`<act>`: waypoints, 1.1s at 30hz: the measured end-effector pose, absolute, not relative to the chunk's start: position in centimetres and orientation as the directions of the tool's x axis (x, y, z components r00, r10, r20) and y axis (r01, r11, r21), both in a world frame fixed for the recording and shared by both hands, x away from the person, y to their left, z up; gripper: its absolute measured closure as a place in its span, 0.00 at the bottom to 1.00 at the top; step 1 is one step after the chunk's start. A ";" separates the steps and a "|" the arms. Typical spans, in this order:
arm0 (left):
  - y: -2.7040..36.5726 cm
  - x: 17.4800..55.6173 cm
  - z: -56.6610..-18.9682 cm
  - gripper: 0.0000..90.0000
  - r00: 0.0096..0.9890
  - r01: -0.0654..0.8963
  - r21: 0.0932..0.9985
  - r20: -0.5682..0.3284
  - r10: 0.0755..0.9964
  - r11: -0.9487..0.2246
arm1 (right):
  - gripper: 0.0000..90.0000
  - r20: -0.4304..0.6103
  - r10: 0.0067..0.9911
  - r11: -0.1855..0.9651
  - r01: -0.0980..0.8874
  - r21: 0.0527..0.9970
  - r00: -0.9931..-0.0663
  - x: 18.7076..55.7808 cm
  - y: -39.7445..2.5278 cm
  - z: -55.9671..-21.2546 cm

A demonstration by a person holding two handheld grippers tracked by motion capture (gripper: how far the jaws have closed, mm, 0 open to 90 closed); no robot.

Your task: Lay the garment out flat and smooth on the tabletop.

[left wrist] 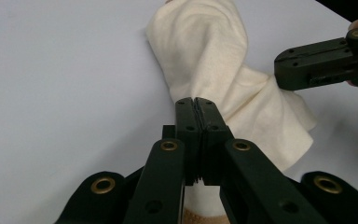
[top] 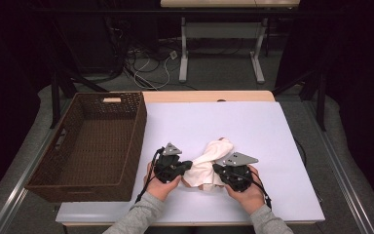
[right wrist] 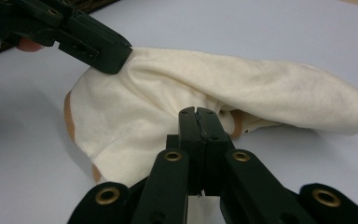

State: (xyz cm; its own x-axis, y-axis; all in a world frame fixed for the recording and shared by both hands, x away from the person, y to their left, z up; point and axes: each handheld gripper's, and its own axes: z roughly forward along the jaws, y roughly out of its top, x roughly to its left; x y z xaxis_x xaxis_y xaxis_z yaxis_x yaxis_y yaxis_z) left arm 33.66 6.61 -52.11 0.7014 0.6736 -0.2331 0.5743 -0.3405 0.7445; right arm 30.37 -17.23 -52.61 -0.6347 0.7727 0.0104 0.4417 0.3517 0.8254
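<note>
White table (top: pixel 272 146) is sitting in a dark room, and the person is standing at its near edge. Two hands are coming in from the bottom, each holding one gripper. The left gripper (top: pixel 187 165) is pinching the left side of the cloth (top: pixel 209 163), and its jaws are pressed tight together on the fabric. The right gripper (top: pixel 217 169) is doing the same on the right side, jaws squeezed together on a fold.

One cloth is lying between them, near the front middle of the table. It is cream with a bit of tan at the edge, and it is all bunched up, with one end trailing away from the person.

It looks like the person is grabbing the cloth with both grippers, maybe to lift it or spread it out. The next move probably needs both hands to rise together while staying clamped, so the cloth is not slipping out.

Farther off on the left, one brown woven basket (top: pixel 73 161) is sitting partly over the table edge, with nothing inside. It may be where the cloth is going.

Way at the back, another table's white legs (top: pixel 183 53) and some cables (top: pixel 146 63) are resting on the floor.
</note>
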 end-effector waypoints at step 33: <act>4.9 32.0 -50.9 1.00 0.762 0.539 0.761 -0.259 0.593 -0.361 | 0.61 0.009 0.718 0.392 0.416 0.820 -0.696 30.0 -15.6 -53.1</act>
